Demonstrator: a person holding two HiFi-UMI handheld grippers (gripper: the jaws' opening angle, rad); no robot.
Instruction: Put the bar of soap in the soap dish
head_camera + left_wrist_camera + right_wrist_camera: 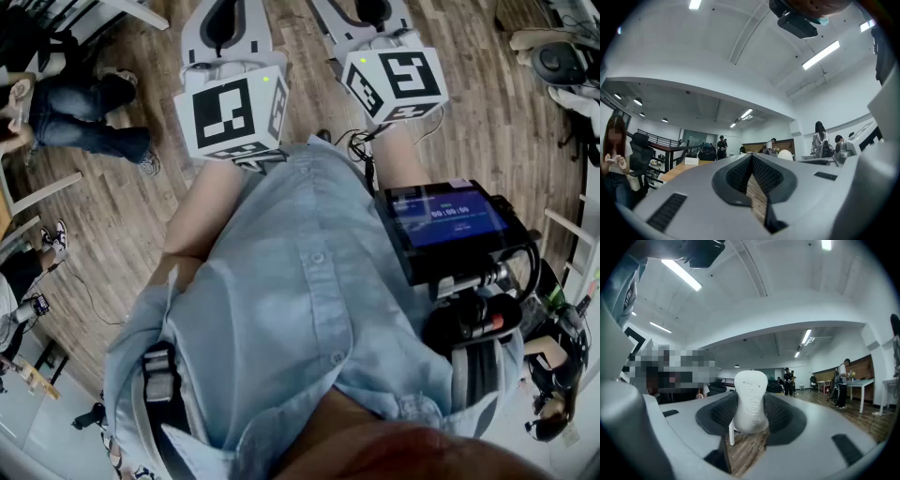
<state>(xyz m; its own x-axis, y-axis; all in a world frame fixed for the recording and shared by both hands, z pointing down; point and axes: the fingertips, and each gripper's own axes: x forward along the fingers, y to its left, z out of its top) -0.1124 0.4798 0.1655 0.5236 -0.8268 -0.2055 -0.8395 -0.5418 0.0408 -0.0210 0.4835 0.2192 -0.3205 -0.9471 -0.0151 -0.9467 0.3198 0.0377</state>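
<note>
One bar of soap (751, 401), white w/ rounded top and faint embossed lettering, stands upright, pinched in the right gripper (750, 395) btwn both pads (719, 413). That gripper is held level. The left gripper (752, 157) tips slightly up, jaws pressed together, nothing btwn. Pads are black dimpled rubber, shells smooth grey plastic. Wood-plank floor (487, 103) below.

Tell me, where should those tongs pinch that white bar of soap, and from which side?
Across its waist, one pad on each long narrow edge, coming in at the broad lettered face. The right tongs hold the bar of soap that way: it stands on end, top poking past the tips, and the narrowed middle probably keeps it from slipping.
</note>
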